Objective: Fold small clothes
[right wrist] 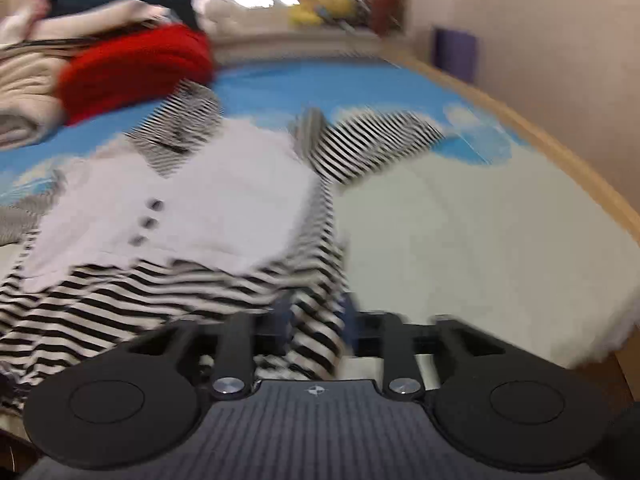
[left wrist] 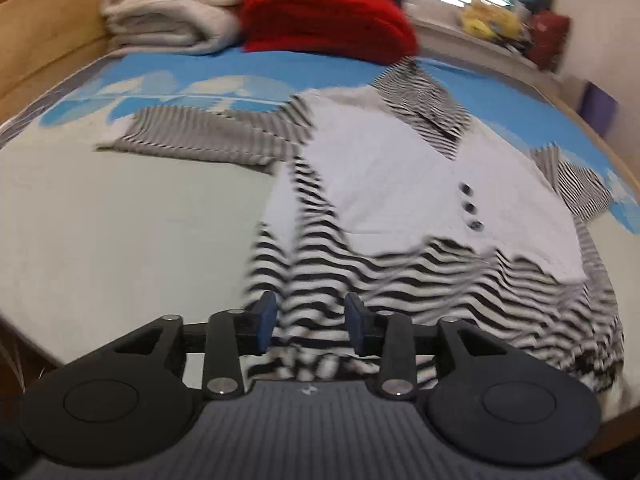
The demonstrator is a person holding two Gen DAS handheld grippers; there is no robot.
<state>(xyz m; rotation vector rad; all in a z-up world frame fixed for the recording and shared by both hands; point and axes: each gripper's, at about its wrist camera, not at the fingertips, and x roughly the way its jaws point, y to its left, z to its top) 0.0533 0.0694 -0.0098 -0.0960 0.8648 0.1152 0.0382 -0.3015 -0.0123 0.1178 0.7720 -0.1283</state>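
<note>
Striped shirt (left wrist: 400, 184) spread face up on the bed (left wrist: 120, 240), sleeves out to both sides, collar toward the far end. No fold visible yet; judged barely begun, with sleeves and body all left to fold. Hem bunched at the near edge, running in between the fingers of both tools. Left gripper (left wrist: 310, 322) parted, striped cloth in the gap, not pinched. Right gripper (right wrist: 316, 326) also parted around the hem (blurred, so contact unclear). Red blanket (left wrist: 328, 20) stacked beyond.
</note>
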